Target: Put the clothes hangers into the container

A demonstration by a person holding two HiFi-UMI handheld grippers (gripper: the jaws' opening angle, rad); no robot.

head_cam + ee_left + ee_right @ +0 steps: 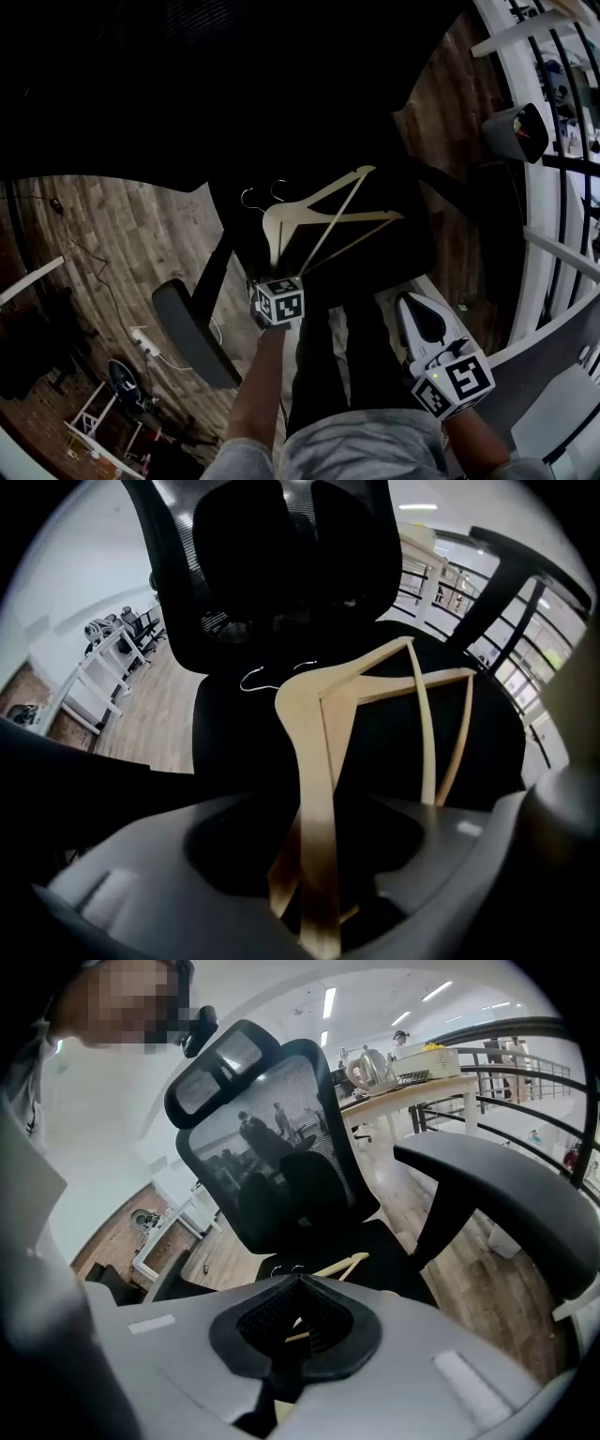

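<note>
Two pale wooden clothes hangers [319, 220] with wire hooks lie overlapped on the seat of a black office chair [375, 253]. My left gripper [277, 279] is down at their near ends. In the left gripper view one hanger arm [314, 761] runs straight between the jaws of the left gripper [314, 874], which stand wide apart without pressing on it. My right gripper [405, 302], white-bodied, hovers to the right near the seat's front edge, jaws together with nothing seen in them. From the right gripper [298, 1335] the hangers [342, 1265] show just ahead on the seat.
The chair's mesh backrest [281, 564] rises behind the hangers. Its armrests [192, 333] [497, 1185] flank the seat. A power strip [145, 342] with a cable lies on the wood floor at left. A railing [562, 141] runs along the right. A desk [412, 1087] stands farther back.
</note>
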